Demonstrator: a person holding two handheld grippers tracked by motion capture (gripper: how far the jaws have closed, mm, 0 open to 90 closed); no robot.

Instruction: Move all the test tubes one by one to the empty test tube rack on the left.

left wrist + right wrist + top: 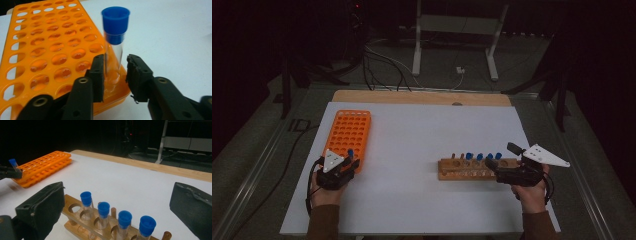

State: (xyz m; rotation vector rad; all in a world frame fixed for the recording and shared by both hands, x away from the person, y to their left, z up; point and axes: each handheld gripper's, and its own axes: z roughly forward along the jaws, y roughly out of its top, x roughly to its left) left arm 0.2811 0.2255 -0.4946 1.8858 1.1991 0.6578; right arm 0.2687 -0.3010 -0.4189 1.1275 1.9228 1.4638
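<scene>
A clear tube (113,50) with a blue cap (115,23) stands upright in a corner hole of the orange rack (50,50), at the end of the rack nearest to the person. In the high view the same tube (350,153) shows just beyond the left gripper (346,165). In the left gripper view, the two black jaws stand on both sides of the lower part of the tube. The left jaw is at the glass or very close to it, and a small gap shows between the right jaw and the glass, so the jaws are a little open and do not squeeze the tube.

The orange rack (348,134) lies flat on the left part of the white worktop (412,190). Its other holes that show are empty.

On the right part of the worktop is a wooden rack (467,169), well apart from the orange one. Four tubes with blue caps (103,208) stand in it in a row. The right gripper (504,171) is at the right end of this rack, and its jaws are wide open with nothing between the pads; the wooden rack (100,227) and its tubes show between them in the right gripper view.
</scene>
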